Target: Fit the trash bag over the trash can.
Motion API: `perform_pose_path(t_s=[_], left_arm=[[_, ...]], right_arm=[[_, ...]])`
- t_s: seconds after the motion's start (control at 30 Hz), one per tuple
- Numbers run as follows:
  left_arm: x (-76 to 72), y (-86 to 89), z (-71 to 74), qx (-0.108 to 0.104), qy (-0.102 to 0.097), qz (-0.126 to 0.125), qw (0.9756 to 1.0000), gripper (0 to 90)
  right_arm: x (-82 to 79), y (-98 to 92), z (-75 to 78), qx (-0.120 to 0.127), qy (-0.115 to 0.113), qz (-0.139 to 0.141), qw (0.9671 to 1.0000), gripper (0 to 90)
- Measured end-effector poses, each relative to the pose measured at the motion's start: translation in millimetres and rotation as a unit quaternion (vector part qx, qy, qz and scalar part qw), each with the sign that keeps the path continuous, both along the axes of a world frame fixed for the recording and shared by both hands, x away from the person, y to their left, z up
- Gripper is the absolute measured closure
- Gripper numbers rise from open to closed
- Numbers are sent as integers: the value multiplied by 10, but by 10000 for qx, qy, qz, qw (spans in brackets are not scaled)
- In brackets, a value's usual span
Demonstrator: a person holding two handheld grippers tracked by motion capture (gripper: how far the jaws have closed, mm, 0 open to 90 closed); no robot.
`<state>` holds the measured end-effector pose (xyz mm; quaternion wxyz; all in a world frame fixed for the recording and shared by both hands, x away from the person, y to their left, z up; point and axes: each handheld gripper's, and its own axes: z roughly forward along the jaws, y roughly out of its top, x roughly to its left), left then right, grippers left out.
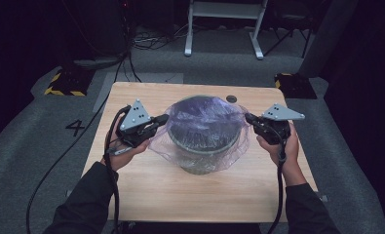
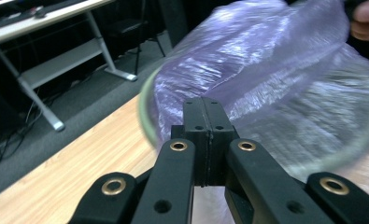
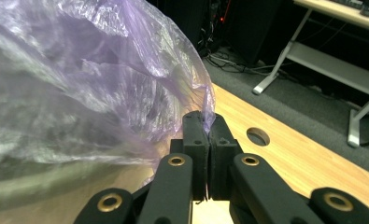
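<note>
Purple-tinted plastic film, thin, crinkled and glossy, forms a bag (image 1: 202, 122) that drapes over a round grey bin (image 1: 200, 156) standing at the middle of the high view on a pale wooden table (image 1: 146, 195). At the left of that frame the left claw (image 1: 162, 119) is clenched on the bag's edge; in the left gripper view its black pads (image 2: 204, 140) meet flat, with the film bunched just beyond them over the bin's curved rim. The grip there looks meant to pull the mouth of the bag outward, so that it can stretch past the rim and line the bin. In the centre the film balloons upward in loose folds instead of sitting inside, so the lining seems unfinished. At the right the right claw (image 1: 251, 119) is likewise clamped on the opposite edge; the right gripper view shows a sliver of film pinched between the pads (image 3: 205, 140), near a round hole (image 3: 258, 136) in the table. Holding both sides keeps the mouth spread wide.
</note>
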<state>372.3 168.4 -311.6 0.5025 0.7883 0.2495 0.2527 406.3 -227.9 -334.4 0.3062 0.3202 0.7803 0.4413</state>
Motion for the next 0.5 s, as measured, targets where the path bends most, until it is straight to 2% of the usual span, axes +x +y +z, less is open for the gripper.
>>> perform_pose_path(t_s=[0.2,0.5], left_arm=[[232,120,-93,-160,166,350,9991,898],[519,236,-339,-305,579,663,9957,898]], right_arm=[[98,-68,-52,-55,105,-105,9999,888],[204,-157,-118,275,122,-125,9995,845]])
